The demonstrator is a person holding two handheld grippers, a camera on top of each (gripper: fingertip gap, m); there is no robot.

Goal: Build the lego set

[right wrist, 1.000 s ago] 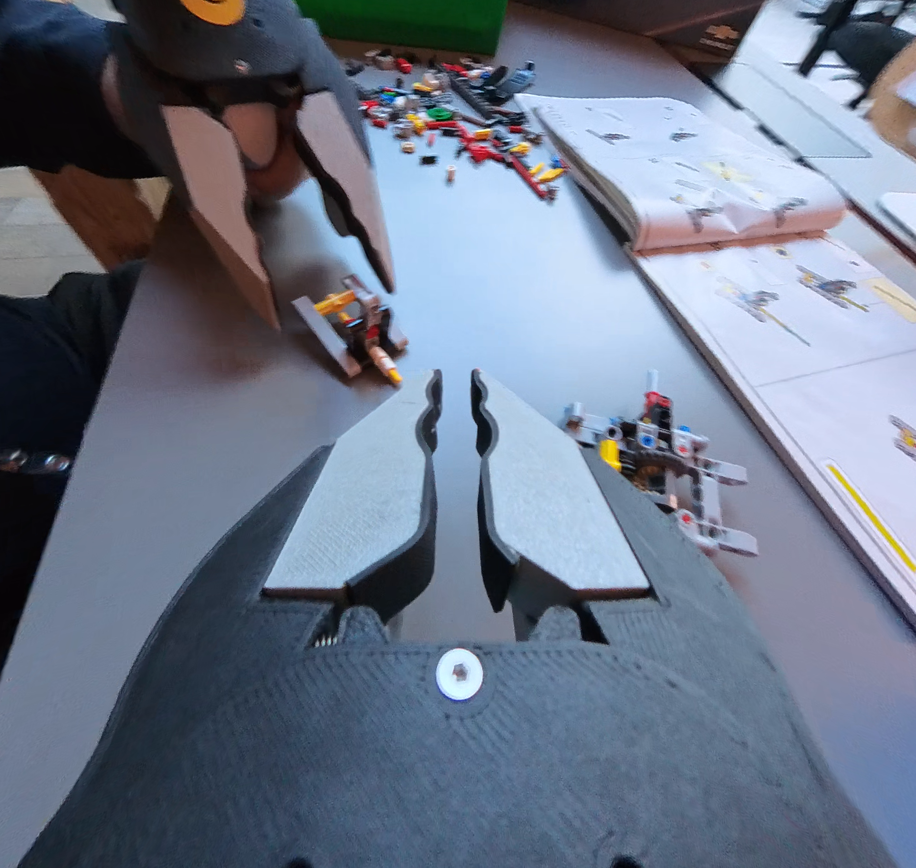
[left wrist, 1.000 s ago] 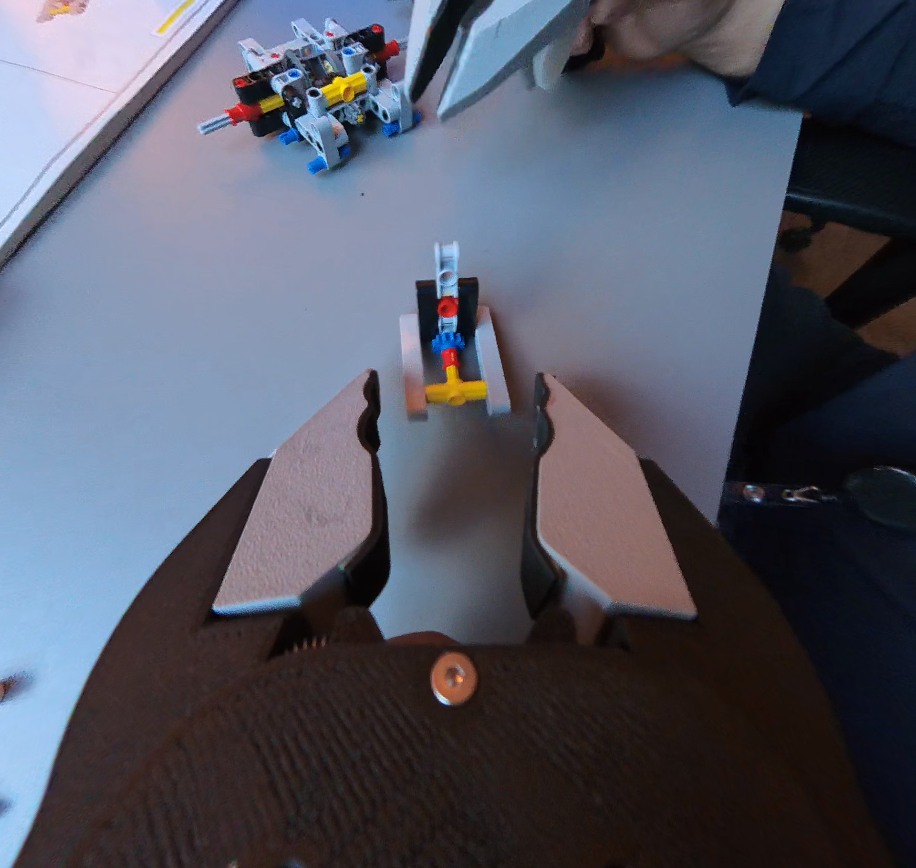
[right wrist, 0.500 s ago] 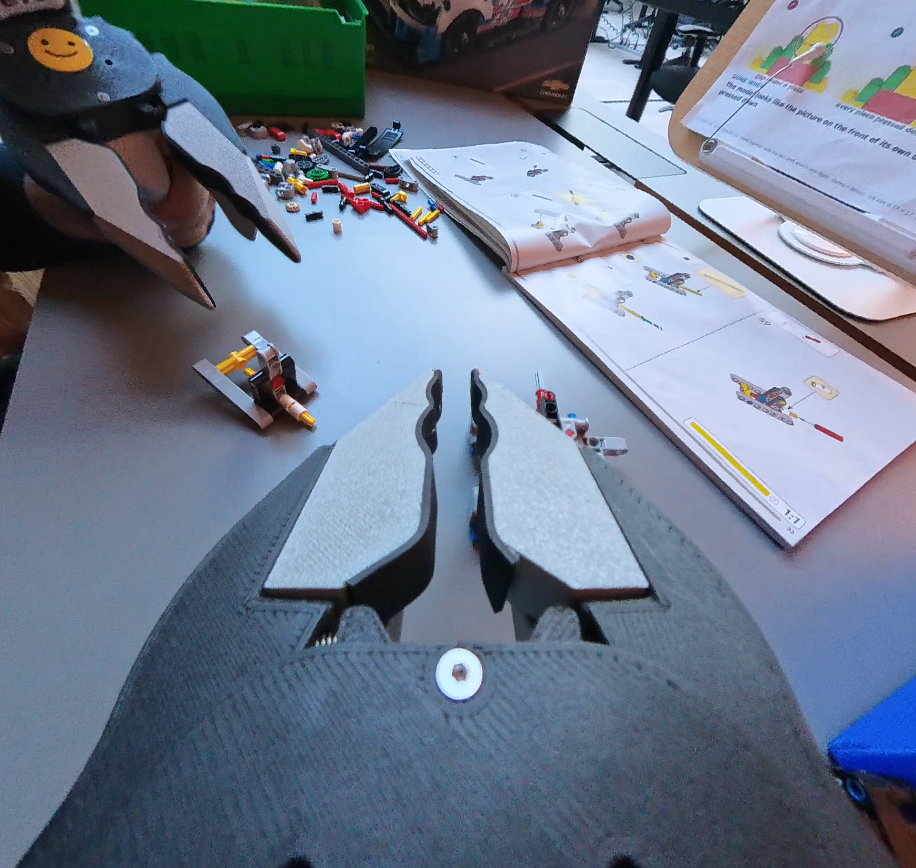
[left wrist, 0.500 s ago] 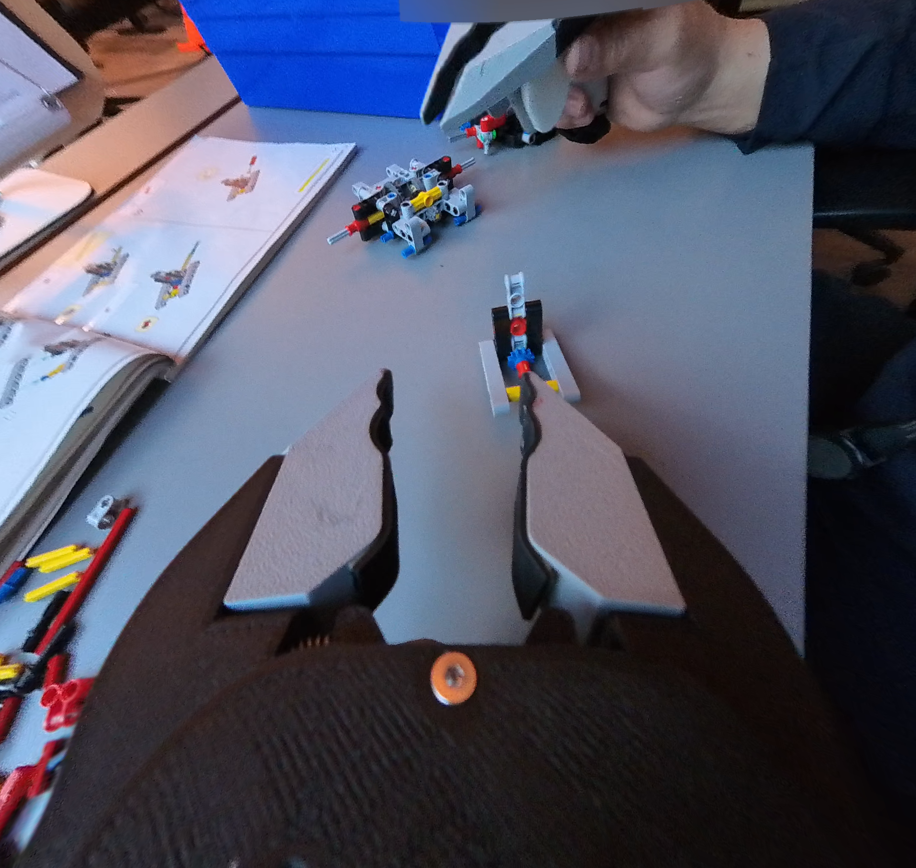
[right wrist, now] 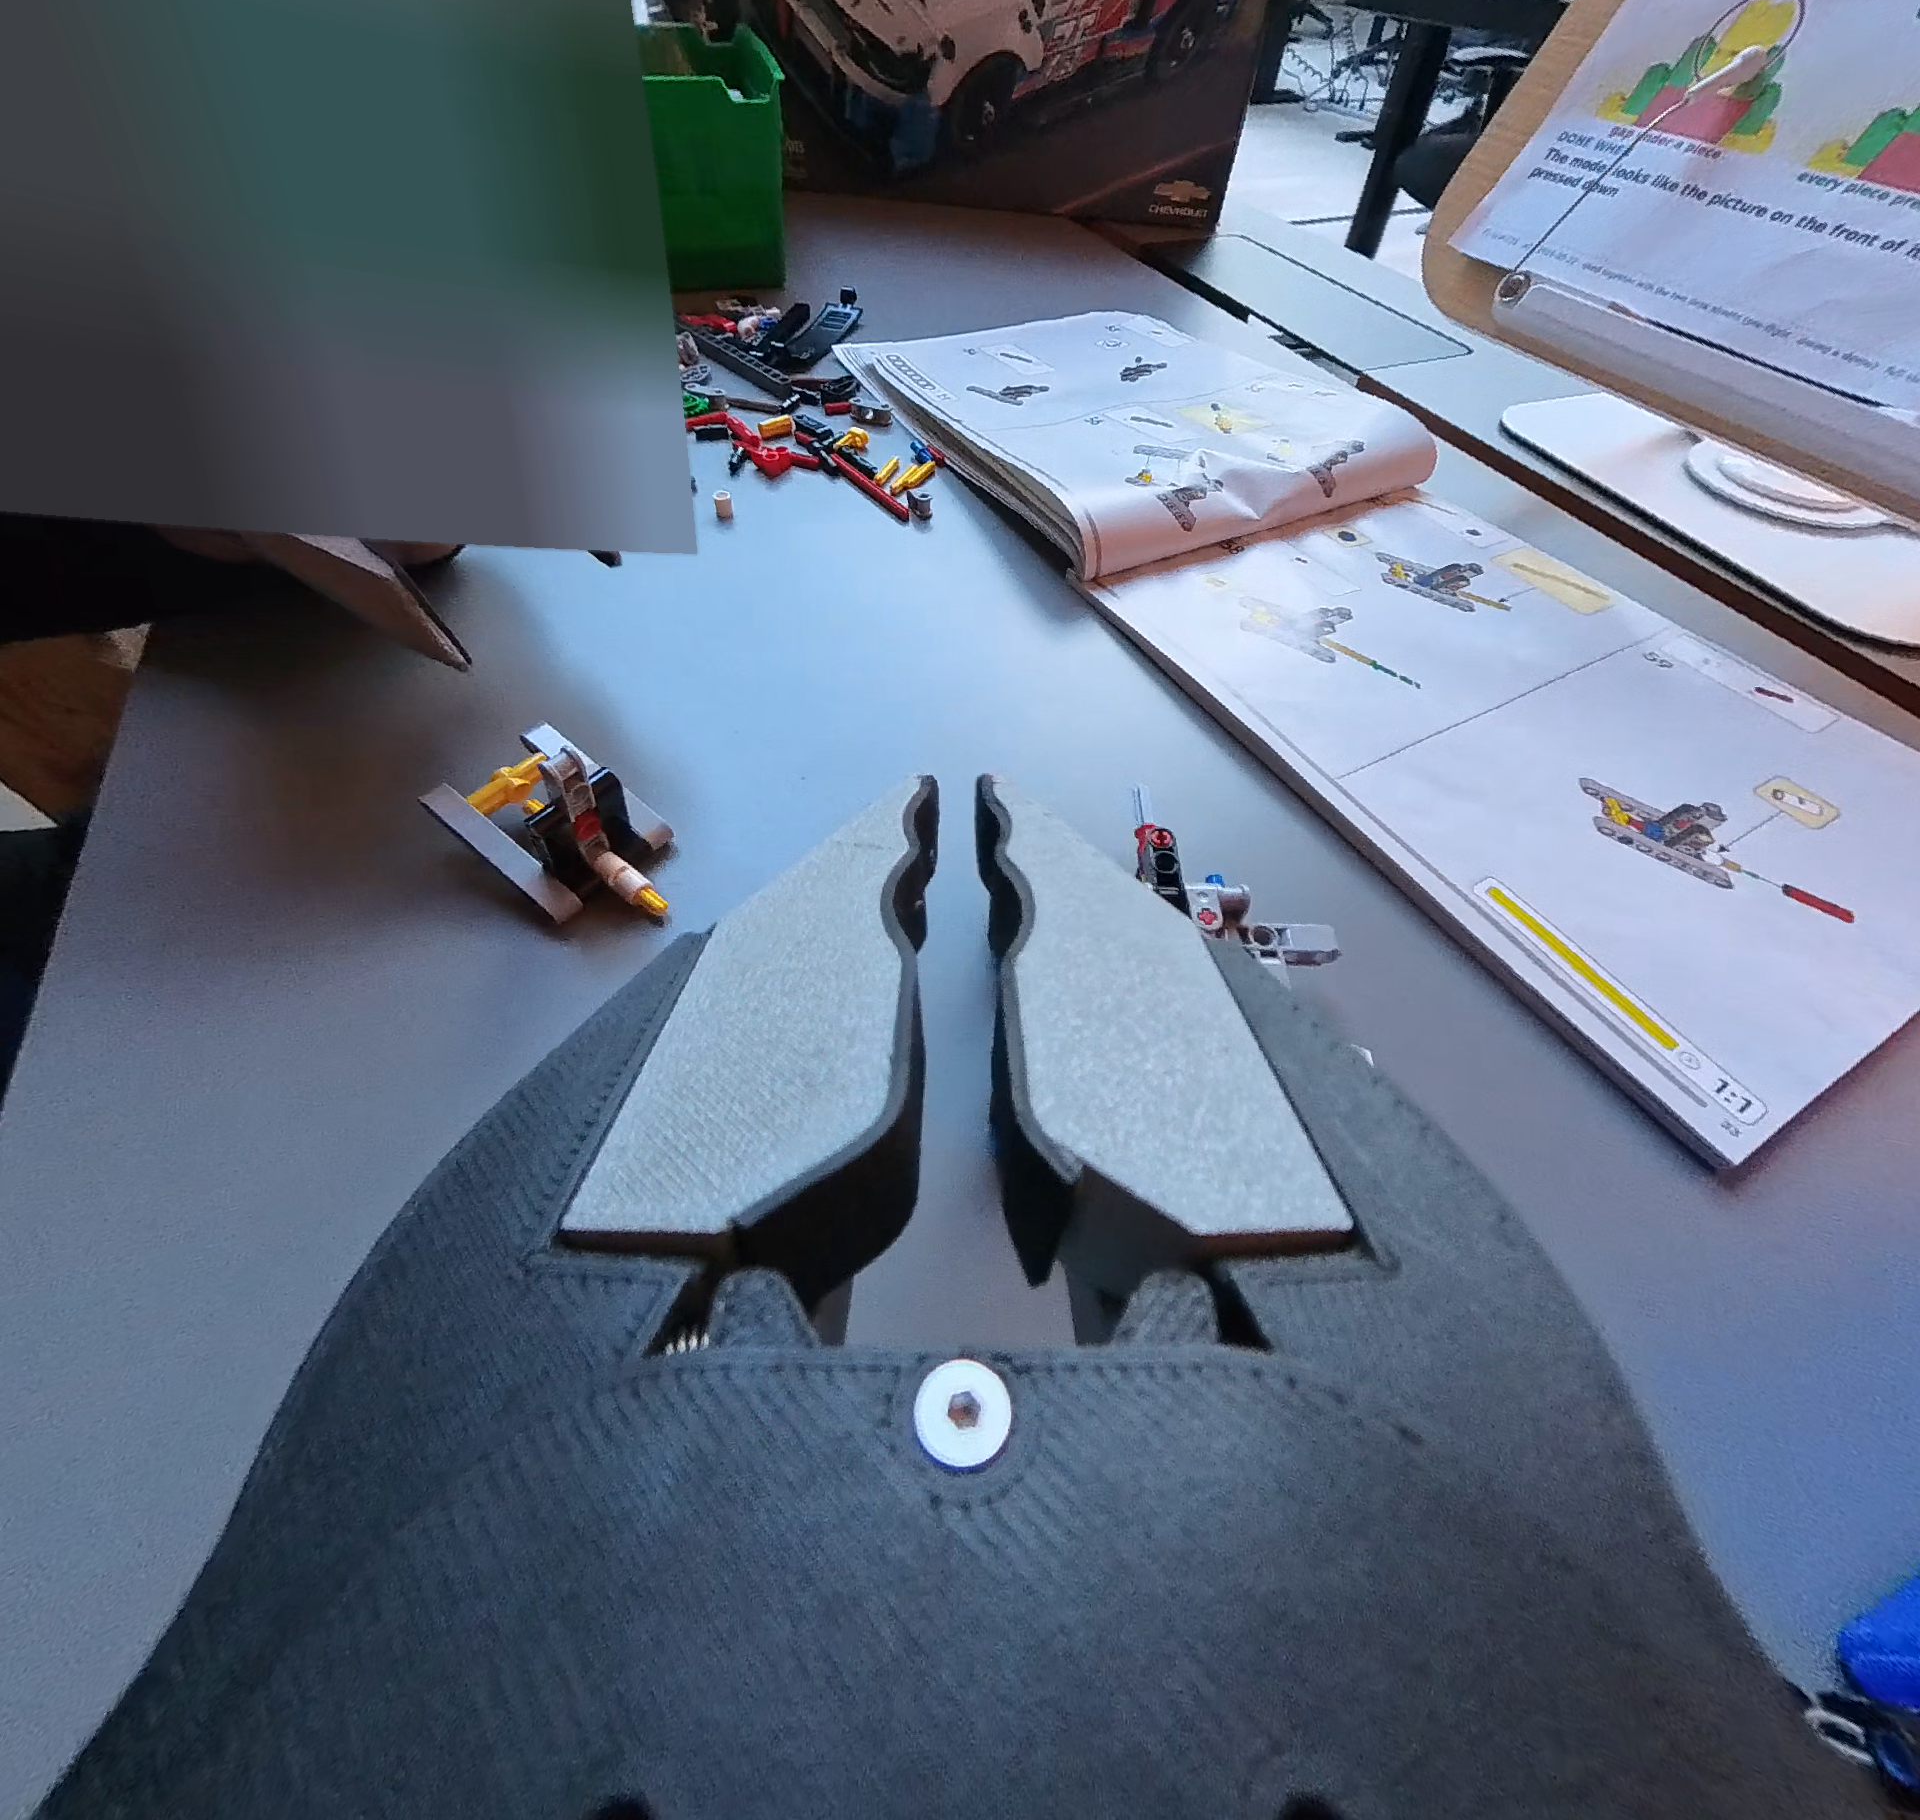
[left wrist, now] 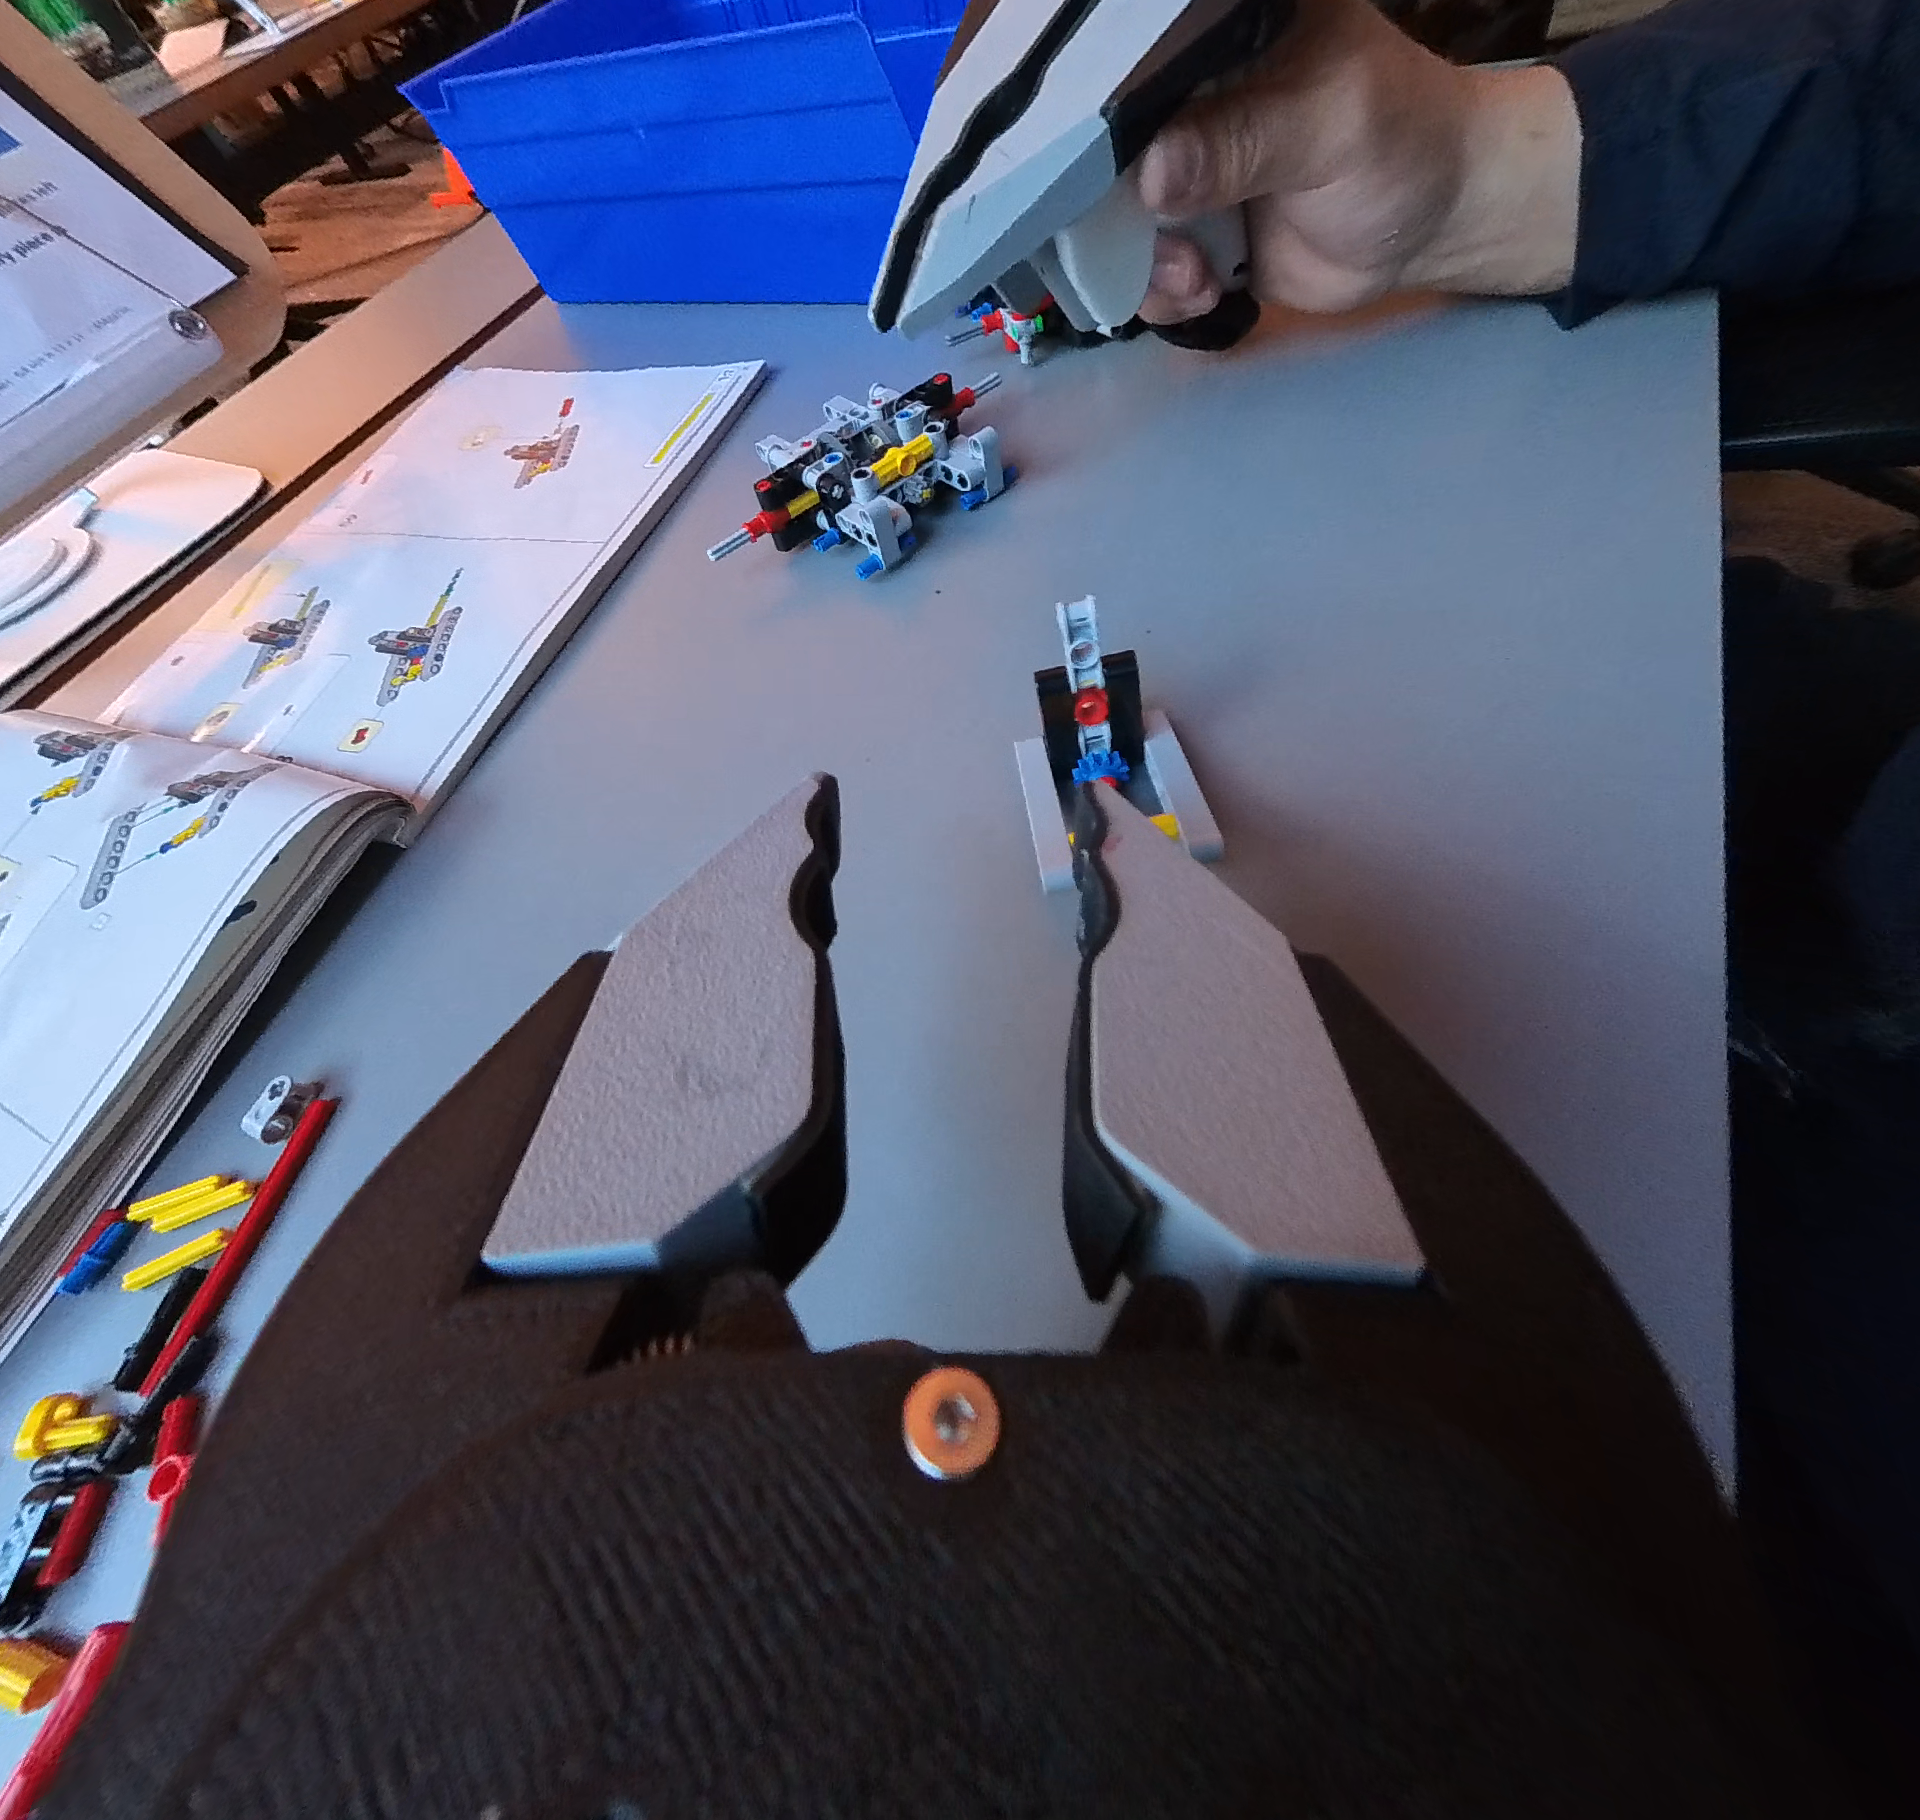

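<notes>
Grey table (left wrist: 1351,544): small brick assembly (left wrist: 1101,731) lies beyond released left tongs (left wrist: 961,804); right tongs (right wrist: 956,783) nearly closed, empty.

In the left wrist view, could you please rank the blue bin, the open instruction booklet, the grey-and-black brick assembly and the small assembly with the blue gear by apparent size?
1. Open instruction booklet, nearer the camera, so its lead over the bin is unsure.
2. Blue bin.
3. Grey-and-black brick assembly.
4. Small assembly with the blue gear, partly hidden behind a fingertip.

left gripper (left wrist: 961,814) fingers apart, right gripper (right wrist: 956,794) nearly closed
</notes>
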